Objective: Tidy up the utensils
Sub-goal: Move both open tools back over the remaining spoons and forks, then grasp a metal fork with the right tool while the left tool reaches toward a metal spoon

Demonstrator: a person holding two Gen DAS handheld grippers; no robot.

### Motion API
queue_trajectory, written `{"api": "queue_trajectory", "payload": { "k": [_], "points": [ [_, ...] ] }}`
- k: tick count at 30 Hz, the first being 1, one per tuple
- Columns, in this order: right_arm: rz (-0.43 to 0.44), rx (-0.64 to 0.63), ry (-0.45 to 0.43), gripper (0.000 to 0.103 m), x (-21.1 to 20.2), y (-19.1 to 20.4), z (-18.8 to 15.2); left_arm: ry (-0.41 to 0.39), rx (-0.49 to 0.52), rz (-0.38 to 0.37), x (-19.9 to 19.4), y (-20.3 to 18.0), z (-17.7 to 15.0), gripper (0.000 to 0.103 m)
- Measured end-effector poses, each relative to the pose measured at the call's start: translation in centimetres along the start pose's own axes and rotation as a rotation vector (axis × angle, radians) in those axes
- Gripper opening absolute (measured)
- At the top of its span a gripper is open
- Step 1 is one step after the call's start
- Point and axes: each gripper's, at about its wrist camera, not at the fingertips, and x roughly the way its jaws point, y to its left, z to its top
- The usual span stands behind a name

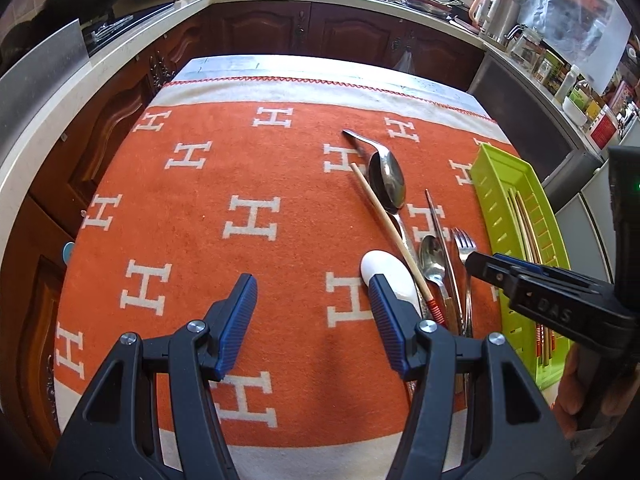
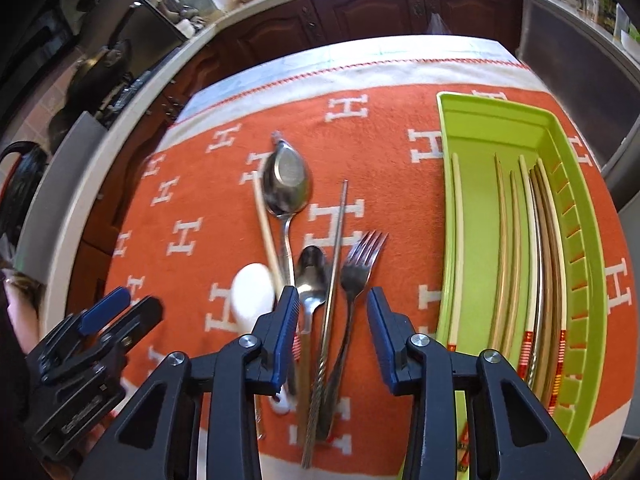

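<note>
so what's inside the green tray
Only chopsticks, lying lengthwise in the green tray, most bunched toward its slotted side. The right gripper covers the near end.

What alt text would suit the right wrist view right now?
The right gripper, fingers apart and holding nothing, hovers over a fork, a metal chopstick and spoons lying on an orange blanket. A green tray holding chopsticks sits to the right.

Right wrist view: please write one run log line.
right tool: open, above fork | left tool: open, empty | green tray: only chopsticks
</note>
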Motion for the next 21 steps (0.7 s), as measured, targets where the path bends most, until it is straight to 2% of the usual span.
{"api": "queue_trajectory", "payload": {
  "k": [5,9,13,17,21],
  "points": [
    [-0.054,0.018,0.039,0.037,2.2,-0.2,0.9,0.011,-0.01,-0.012,0.8,0.5,0.1,0.055],
    [-0.07,0.02,0.041,0.032,3.3,-0.3,1.5,0.02,-0.016,-0.016,1.3,0.7,0.2,0.055],
    [-0.074,0.018,0.039,0.02,3.8,-0.2,1.8,0.025,-0.021,-0.018,1.7,1.0,0.3,0.055],
    [-0.074,0.009,0.027,0.017,3.7,-0.2,1.7,0.028,-0.026,-0.02,1.9,1.3,0.4,0.055],
    [-0.038,0.023,0.015,0.012,3.4,-0.9,1.7,0.037,-0.028,-0.024,2.3,1.3,0.5,0.055]
  ]
}}
